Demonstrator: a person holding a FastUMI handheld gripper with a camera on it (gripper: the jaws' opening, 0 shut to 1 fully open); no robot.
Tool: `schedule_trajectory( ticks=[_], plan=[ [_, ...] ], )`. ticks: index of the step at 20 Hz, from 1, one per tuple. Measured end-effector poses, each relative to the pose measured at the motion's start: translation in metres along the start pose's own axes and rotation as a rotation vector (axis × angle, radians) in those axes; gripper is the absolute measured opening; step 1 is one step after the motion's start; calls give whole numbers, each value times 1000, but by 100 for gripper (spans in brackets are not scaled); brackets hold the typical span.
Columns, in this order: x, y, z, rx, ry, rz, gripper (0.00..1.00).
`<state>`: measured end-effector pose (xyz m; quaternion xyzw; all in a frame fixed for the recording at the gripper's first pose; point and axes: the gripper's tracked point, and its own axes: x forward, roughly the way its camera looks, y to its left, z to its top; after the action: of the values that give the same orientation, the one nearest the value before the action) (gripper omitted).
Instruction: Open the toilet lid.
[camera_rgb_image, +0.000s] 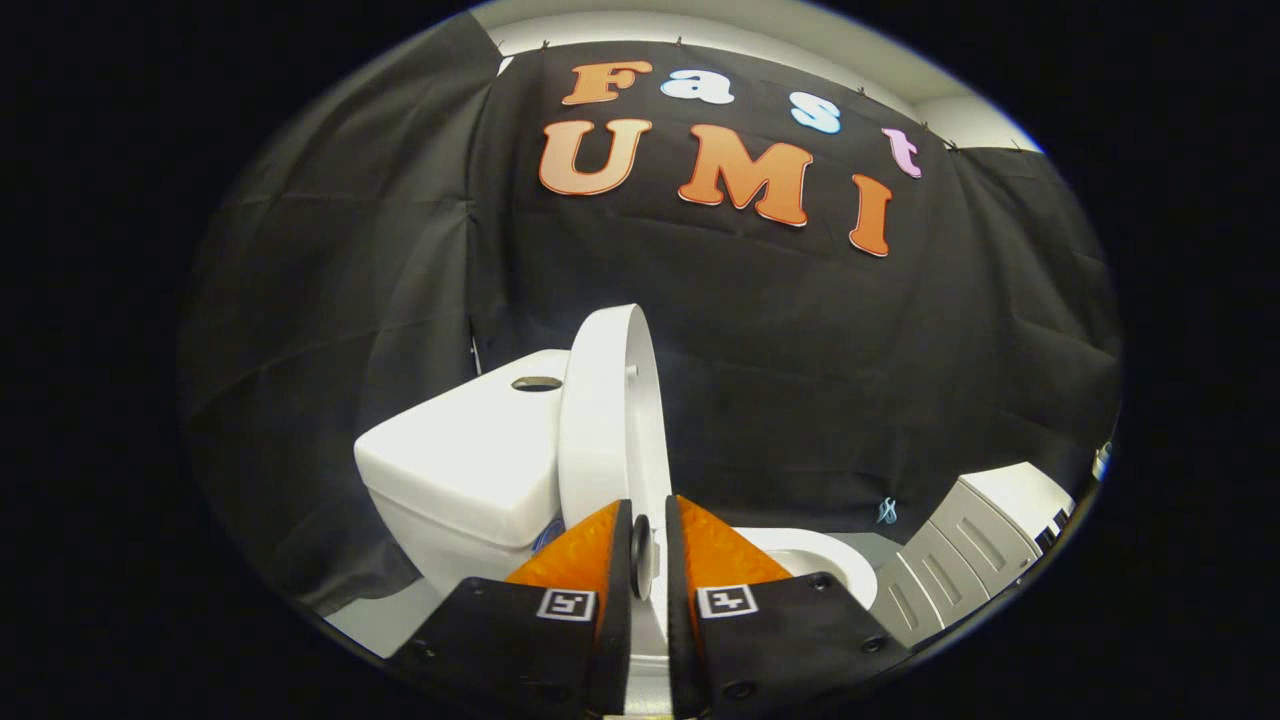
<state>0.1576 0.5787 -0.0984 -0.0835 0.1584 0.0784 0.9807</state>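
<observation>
Gripping the edge of the toilet lid (612, 420), the tool (650, 545) has its two fingers drawn close together with the thin white rim pinched between them. The lid stands raised on edge, nearly upright, just in front of the tank (470, 450), with the open bowl (815, 560) showing beside it. By my reading the lift is almost done; what remains is tipping the lid back to rest against the tank, then spreading the fingers to let go.
</observation>
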Motion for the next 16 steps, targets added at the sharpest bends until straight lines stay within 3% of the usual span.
schedule_trajectory(
  ticks=[3,6,16],
  plan=[
    [1,-2,2,14,-1,20,46],
    [-3,-2,1,60,8,57,97],
    [-34,-44,48,153,-89,93,94]
  ],
)
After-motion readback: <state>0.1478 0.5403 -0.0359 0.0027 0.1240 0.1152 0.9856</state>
